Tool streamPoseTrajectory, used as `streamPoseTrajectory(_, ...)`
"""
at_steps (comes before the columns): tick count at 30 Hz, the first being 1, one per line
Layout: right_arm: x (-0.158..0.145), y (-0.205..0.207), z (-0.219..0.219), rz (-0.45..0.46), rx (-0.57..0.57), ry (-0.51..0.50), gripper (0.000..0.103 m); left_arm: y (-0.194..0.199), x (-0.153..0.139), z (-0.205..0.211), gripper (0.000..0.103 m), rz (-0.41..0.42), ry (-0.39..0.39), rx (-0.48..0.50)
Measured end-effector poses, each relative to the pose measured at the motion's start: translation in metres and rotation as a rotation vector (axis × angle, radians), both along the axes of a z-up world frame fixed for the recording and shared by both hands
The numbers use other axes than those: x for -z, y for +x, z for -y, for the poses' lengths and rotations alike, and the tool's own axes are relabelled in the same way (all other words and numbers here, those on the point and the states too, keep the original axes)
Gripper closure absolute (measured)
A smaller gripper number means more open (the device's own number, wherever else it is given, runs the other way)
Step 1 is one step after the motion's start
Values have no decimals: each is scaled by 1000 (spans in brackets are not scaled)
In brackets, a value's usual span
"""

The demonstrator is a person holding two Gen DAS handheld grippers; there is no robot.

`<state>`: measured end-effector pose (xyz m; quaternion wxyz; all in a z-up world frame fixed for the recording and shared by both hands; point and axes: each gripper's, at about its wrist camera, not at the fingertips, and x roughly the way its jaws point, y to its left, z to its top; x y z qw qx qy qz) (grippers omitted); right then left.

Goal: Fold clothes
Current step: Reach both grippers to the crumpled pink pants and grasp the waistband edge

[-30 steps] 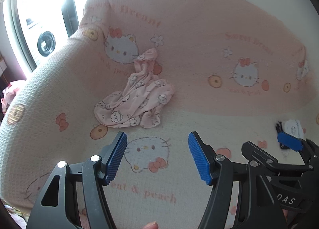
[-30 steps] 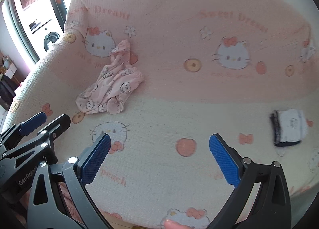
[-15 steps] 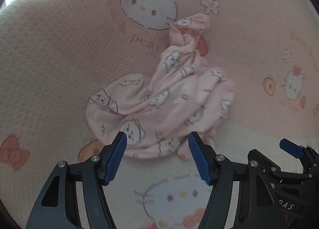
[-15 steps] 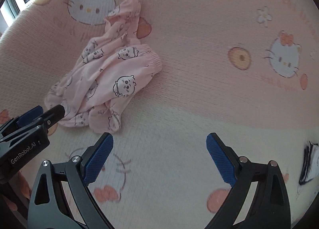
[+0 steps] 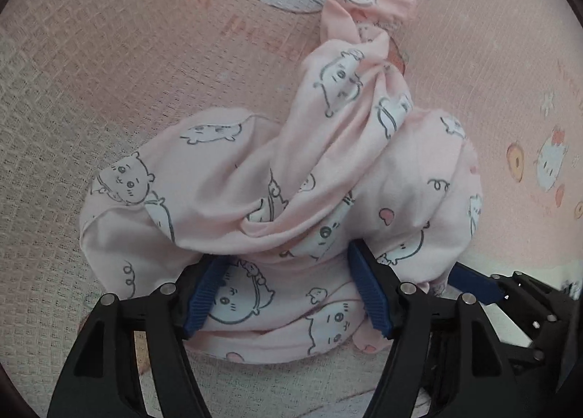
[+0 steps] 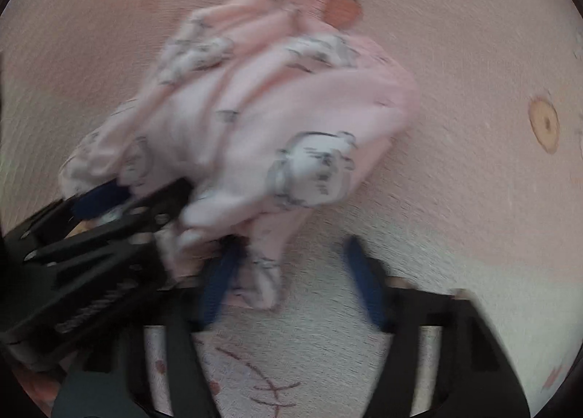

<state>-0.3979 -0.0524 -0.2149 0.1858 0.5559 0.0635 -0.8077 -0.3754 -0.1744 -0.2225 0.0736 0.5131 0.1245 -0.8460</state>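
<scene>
A crumpled pink garment (image 5: pixel 298 177) with cartoon animal prints lies on the bed cover. My left gripper (image 5: pixel 286 294) is down at its near hem, open, with the cloth bunched between its blue pads (image 5: pixel 204 294). In the blurred right wrist view the same garment (image 6: pixel 255 101) lies ahead. My right gripper (image 6: pixel 293 285) is closing, and a narrow end of the garment (image 6: pixel 264 279) hangs between its jaws beside the left pad (image 6: pixel 222 283). The right pad stands apart from the cloth. The two grippers sit close side by side.
A pink and cream blanket (image 5: pixel 109 54) with cat and peach prints covers the whole surface (image 6: pixel 473 54). The right gripper's black frame (image 5: pixel 517 294) crowds the left wrist view's lower right, and the left gripper's frame (image 6: pixel 91 247) fills the right wrist view's lower left.
Both grippers have come down and forward onto the pink garment, which now fills the views. The right jaws have narrowed a lot. The window and the small folded item have left view.
</scene>
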Motion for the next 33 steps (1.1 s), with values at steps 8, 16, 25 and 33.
streamPoseTrajectory(8,-41,51,-37,-21,11,-98,96,45,-40,-72,89,-4,87,203)
streamPoseTrajectory(16,-89,162,-92,-29,91,-106,96,152,-78,-155,90,6,224,275)
streamPoseTrajectory(25,-91,306,-159,65,209,-96,74,277,-70,-231,90,75,423,357)
streamPoseTrajectory(33,-54,341,-199,209,323,-235,36,294,-77,-219,58,145,418,409)
